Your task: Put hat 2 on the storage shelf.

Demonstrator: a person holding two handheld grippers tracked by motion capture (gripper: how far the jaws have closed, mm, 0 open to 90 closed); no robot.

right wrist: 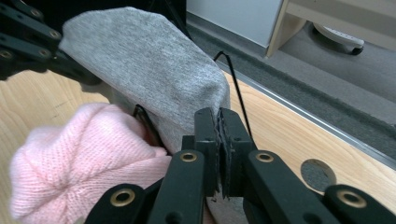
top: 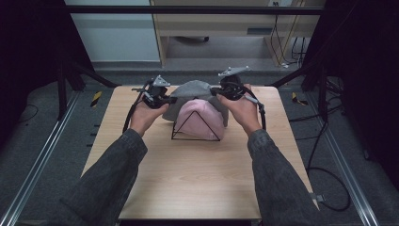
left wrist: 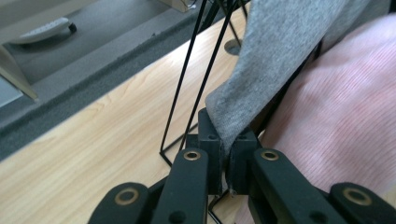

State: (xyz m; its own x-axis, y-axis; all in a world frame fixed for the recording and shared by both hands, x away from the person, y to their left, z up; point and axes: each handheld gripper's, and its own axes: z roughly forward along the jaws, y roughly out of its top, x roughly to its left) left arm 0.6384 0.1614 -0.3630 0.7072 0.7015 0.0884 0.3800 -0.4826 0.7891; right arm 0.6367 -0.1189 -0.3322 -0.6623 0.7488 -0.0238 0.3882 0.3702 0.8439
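Observation:
A grey knit beanie [top: 194,89] [left wrist: 275,56] [right wrist: 149,79] hangs over the back of a black wire rack [top: 196,128], stretched between both grippers. A pink knit beanie [top: 200,118] [left wrist: 341,116] [right wrist: 79,158] sits on the front of the rack. My left gripper [top: 165,99] [left wrist: 226,154] is shut on the grey beanie's left edge. My right gripper [top: 217,90] [right wrist: 218,140] is shut on its right edge. The other gripper's black linkage [right wrist: 32,42] appears at the top left of the right gripper view.
The light wooden table [top: 197,183] has free room in front of the rack. A round hole [right wrist: 317,173] is in the tabletop near its far edge. Grey floor, metal rails [top: 37,160] and cables [top: 329,179] surround the table; a shelf unit [top: 226,23] stands behind.

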